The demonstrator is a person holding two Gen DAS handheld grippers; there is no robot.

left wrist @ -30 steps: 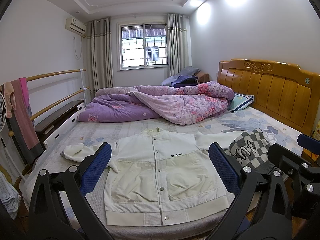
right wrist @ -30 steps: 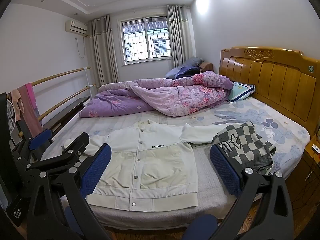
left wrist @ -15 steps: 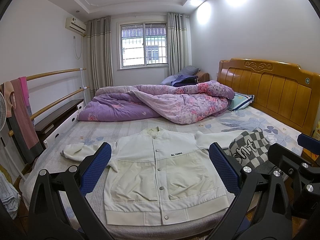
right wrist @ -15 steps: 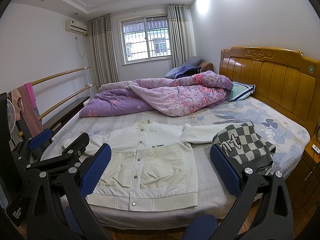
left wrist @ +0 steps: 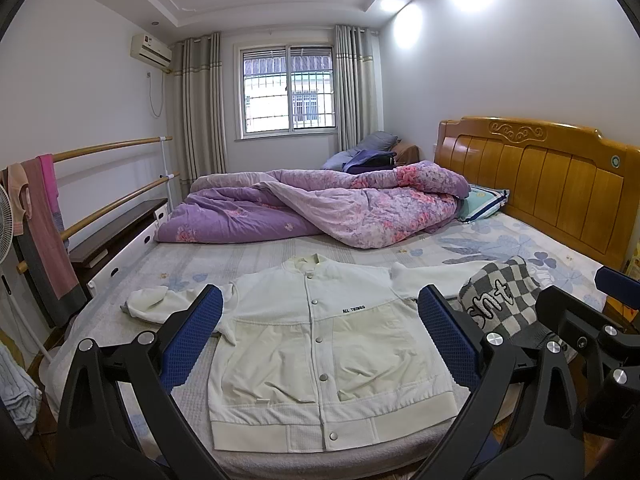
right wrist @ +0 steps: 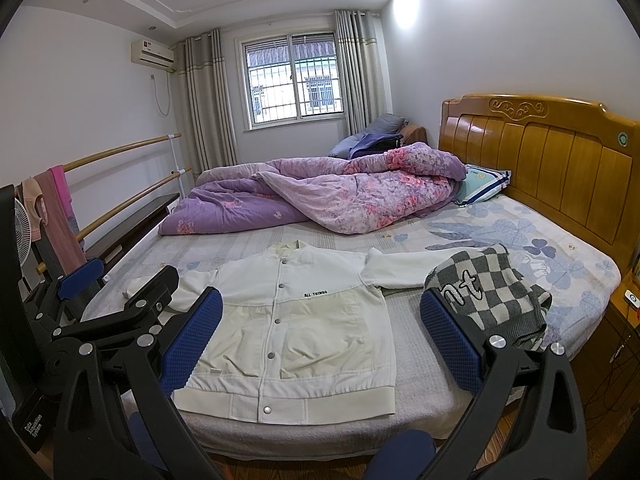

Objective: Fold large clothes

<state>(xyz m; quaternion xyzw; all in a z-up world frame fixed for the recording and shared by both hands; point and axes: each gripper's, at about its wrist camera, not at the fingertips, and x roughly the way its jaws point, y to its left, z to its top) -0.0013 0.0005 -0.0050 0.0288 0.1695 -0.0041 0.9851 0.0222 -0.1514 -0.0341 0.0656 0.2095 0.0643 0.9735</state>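
A cream white snap-button jacket lies flat, face up, on the near part of the bed, sleeves spread to both sides. A grey and white checkered sweater sits crumpled over the jacket's right sleeve end. My left gripper hangs open above the near bed edge, its blue pads framing the jacket, holding nothing. My right gripper is open too, above the jacket's right half, empty. Each gripper shows at the edge of the other's view.
A bunched purple floral quilt fills the far half of the bed. A wooden headboard stands at the right with a pillow by it. Wooden rails hung with towels run along the left. A bedside stand sits at the right.
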